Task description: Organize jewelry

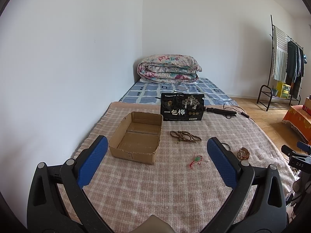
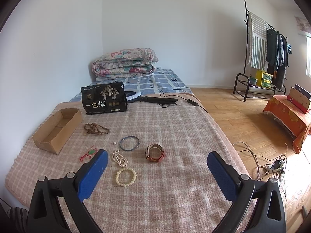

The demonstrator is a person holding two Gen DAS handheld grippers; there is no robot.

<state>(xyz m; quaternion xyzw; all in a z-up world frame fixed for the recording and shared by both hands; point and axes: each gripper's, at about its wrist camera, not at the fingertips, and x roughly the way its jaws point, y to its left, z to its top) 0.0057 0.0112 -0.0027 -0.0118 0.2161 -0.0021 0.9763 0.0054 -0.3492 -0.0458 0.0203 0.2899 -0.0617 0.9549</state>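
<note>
An empty cardboard box (image 1: 136,137) (image 2: 56,130) sits on the plaid blanket. Right of it lie brown wooden beads (image 1: 184,136) (image 2: 96,128), a red cord with a green charm (image 1: 196,160) (image 2: 88,154), a dark bangle (image 2: 129,143), a watch with a red strap (image 2: 155,152) (image 1: 243,153), a white pearl strand (image 2: 119,158) and a cream bead bracelet (image 2: 126,176). My left gripper (image 1: 157,157) hangs open above the blanket near the box. My right gripper (image 2: 157,169) is open too, held over the watch and bracelets, touching nothing.
A black snack bag (image 1: 182,106) (image 2: 104,98) stands behind the jewelry, with a ring light and cable (image 2: 155,99) beside it. A folded floral quilt (image 1: 169,69) lies at the bed's far end. Right: wooden floor, clothes rack (image 2: 266,54), orange-draped stand (image 2: 287,116), power strip (image 2: 276,166).
</note>
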